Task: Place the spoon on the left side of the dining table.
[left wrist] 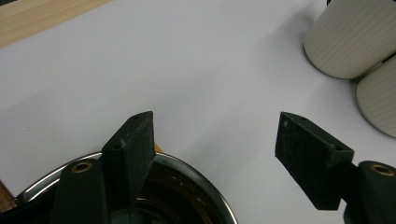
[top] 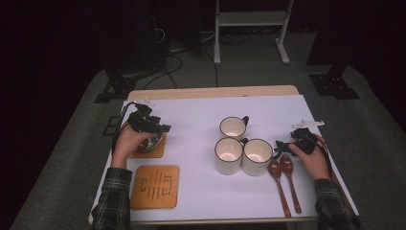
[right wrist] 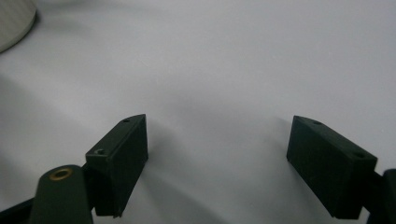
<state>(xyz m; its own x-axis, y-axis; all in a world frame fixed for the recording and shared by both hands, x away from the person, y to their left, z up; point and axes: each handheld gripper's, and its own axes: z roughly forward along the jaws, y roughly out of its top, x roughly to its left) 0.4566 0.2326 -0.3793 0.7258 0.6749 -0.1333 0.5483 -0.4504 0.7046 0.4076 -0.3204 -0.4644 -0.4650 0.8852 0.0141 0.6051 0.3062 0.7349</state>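
My left gripper [top: 158,130] is in the person's left hand at the table's left side, above a shiny steel bowl [top: 152,142] that rests on a wooden coaster [top: 155,151]. In the left gripper view its jaws [left wrist: 217,128] stand open with nothing between them, and the left jaw hangs over the bowl's rim [left wrist: 191,170]. My right gripper [top: 281,146] is low at the right, just beside the nearest cream cup [top: 257,156]. Its jaws [right wrist: 217,126] are open over the bare white cover.
Three cream cups cluster mid-table: one behind [top: 233,128], two in front [top: 228,155]. Two of them show in the left gripper view [left wrist: 345,42]. Two wooden spoons [top: 282,179] lie beside the right hand. A second coaster with dark markings [top: 154,187] sits at the front left.
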